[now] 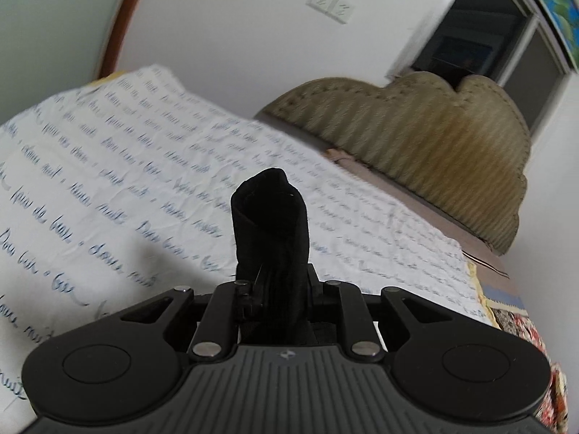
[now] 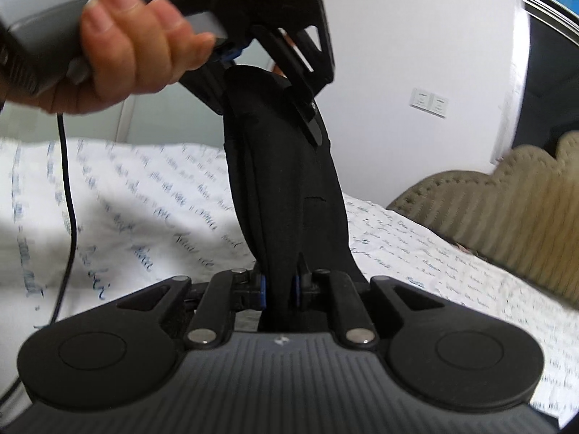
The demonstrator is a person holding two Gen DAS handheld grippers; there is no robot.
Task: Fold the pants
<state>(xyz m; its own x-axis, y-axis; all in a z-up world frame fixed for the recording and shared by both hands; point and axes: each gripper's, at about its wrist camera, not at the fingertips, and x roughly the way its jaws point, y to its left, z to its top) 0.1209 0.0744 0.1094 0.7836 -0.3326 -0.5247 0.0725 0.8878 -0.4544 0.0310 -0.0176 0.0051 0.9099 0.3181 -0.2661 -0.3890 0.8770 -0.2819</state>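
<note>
The pants (image 2: 289, 188) are black and held up in the air above the bed, stretched between both grippers. In the right wrist view my right gripper (image 2: 278, 289) is shut on one end of them. The cloth runs up to my left gripper (image 2: 275, 83), held by a hand (image 2: 123, 47) at the top, which is shut on the other end. In the left wrist view my left gripper (image 1: 275, 282) pinches a bunched black roll of the pants (image 1: 271, 217) that sticks up past the fingers and hides them.
Below lies a bed with a white sheet printed with blue script (image 1: 108, 166). A padded beige headboard (image 1: 427, 144) stands at the right against a white wall with switches (image 1: 331, 5). A black cable (image 2: 68, 188) hangs from the left gripper.
</note>
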